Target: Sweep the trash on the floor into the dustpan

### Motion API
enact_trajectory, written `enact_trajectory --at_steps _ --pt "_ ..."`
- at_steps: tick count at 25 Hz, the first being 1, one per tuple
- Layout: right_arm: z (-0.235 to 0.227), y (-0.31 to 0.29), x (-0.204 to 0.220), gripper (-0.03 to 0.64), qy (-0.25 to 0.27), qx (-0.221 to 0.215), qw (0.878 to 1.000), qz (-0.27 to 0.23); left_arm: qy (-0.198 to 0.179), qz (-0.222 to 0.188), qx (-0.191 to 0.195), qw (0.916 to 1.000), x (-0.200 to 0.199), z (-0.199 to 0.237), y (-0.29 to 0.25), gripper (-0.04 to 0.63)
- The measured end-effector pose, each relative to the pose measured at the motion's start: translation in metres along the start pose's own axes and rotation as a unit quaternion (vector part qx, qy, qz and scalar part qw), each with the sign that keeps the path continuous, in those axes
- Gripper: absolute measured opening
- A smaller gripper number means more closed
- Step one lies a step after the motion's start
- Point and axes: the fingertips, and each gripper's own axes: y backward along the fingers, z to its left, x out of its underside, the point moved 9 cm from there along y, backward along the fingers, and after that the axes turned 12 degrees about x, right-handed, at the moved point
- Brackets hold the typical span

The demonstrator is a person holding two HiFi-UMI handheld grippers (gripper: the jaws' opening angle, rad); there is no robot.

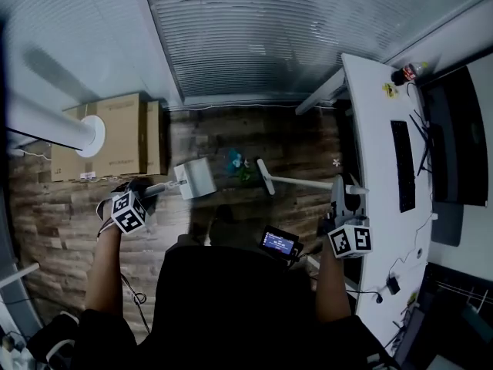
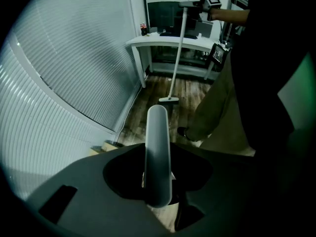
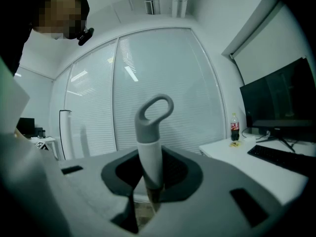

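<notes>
gripping the dustpan (image 1: 196, 178) by its white handle with the left gripper (image 1: 149, 192), jaws closed narrow on it, and the broom (image 1: 266, 177) by its grey top end with the right gripper (image 1: 341, 193), jaws tight on that too. looks barely started, with the blue and green trash (image 1: 236, 162) lying on the wood floor (image 1: 69, 206) between the pan and the broom head, near both. left to do: pushing those bits into the pan.

This is looking like an office: a monitor (image 1: 459, 137) and keyboard (image 1: 402, 165) are sitting on the white desk (image 1: 370, 122), with window blinds (image 1: 293, 29) hanging beside it.
</notes>
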Motion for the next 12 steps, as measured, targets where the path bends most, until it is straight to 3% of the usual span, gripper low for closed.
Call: enact_trajectory --at_steps 12 --pt "-0.027 -0.114 0.009 0.067 0.051 0.000 0.998 -0.047 0.022 -0.006 -0.011 0.9997 -0.013 0.000 -0.003 0.115"
